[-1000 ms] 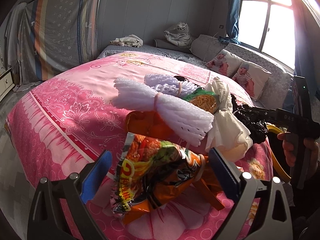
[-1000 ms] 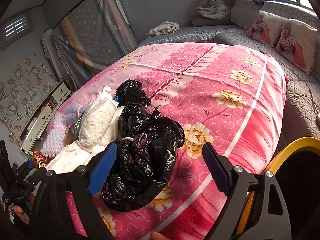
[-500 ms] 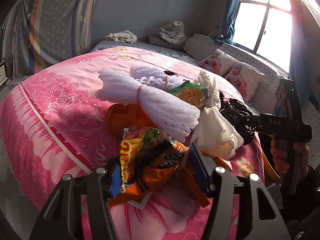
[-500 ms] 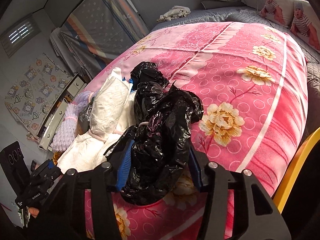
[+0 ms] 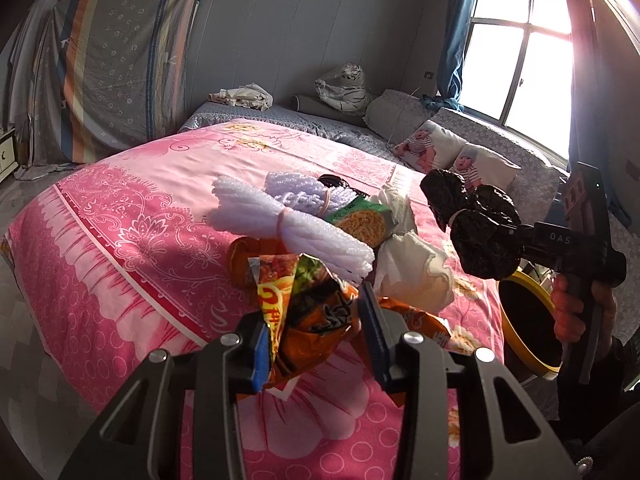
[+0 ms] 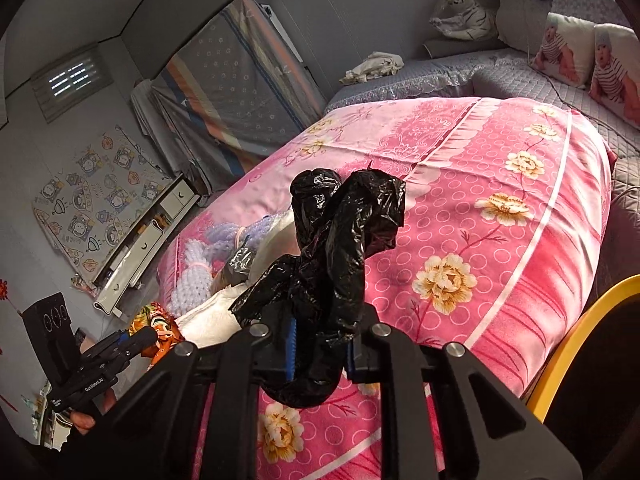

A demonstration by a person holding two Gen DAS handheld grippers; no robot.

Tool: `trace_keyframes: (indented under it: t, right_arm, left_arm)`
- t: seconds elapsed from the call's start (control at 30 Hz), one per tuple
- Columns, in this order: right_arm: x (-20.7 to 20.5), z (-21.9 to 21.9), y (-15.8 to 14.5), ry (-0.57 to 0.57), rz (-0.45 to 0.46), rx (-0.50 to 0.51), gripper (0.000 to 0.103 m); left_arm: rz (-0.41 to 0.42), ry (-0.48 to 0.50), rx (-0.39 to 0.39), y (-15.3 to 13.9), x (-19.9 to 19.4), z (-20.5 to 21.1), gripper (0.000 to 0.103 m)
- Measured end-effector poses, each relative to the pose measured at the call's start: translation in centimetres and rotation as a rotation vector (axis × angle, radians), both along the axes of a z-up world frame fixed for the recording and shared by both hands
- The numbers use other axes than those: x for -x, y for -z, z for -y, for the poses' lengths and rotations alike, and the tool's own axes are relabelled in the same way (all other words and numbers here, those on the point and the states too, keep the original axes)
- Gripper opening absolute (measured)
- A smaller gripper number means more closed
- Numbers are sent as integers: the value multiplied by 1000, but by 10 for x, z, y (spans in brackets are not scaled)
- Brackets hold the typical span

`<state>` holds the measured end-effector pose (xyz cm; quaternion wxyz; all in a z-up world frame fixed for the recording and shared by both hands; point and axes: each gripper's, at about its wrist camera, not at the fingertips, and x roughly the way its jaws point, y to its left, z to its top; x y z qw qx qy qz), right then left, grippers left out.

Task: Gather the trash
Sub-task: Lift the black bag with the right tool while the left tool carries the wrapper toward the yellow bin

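Left gripper (image 5: 316,336), at 6 o'clock in the left wrist view: the 2 blue pads pinch an orange snack wrapper (image 5: 304,300), jaws closing further onto its crumpled foil, wrapper raised just clear of the pink floral bedspread (image 5: 120,240). Right gripper (image 6: 320,348), at 6 o'clock in the right wrist view: closed tight on a crumpled black plastic bag (image 6: 340,240), which stands up from the jaws with a short tail hanging below; the left wrist view shows the same bag at 3 o'clock, off the bed, with a hand (image 5: 576,312) on the gripper's handle. Yellow-rimmed bin (image 5: 524,316) below that bag, at 4 o'clock, beside the bed edge. Beyond the wrapper, at 12 o'clock, the rest of the pile lies on the bedspread: a second orange wrapper (image 5: 416,316) just right of the pads, crumpled white paper (image 5: 412,268), a white foam-net bundle (image 5: 288,224) tied with a rubber band, a green noodle packet (image 5: 360,220) touching it, a pale purple foam net (image 5: 296,188) behind. Farther: 2 baby-print pillows (image 5: 448,152) at 2 o'clock, a plush white tiger (image 5: 348,88) at 12 o'clock by the wall, window (image 5: 520,48) at 1 o'clock.
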<state>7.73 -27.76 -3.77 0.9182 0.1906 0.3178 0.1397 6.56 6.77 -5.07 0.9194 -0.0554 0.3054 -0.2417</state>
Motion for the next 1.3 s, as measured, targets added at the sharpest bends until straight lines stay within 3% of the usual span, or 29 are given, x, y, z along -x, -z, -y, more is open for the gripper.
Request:
trace_keyframes:
  t: [0.27, 0.6, 0.93, 1.3]
  right_arm:
    - [14, 11, -15, 51, 14, 29, 16]
    - [32, 44, -20, 152, 6, 3, 16]
    - [69, 110, -29, 350, 28, 2, 16]
    - [114, 178, -17, 617, -31, 75, 16]
  left_arm:
    - [71, -5, 7, -34, 13, 8, 36]
    - [88, 126, -3, -47, 6, 64, 37]
    - [61, 309, -16, -49, -6, 150, 37]
    - [-1, 542, -65, -26, 3, 266, 37]
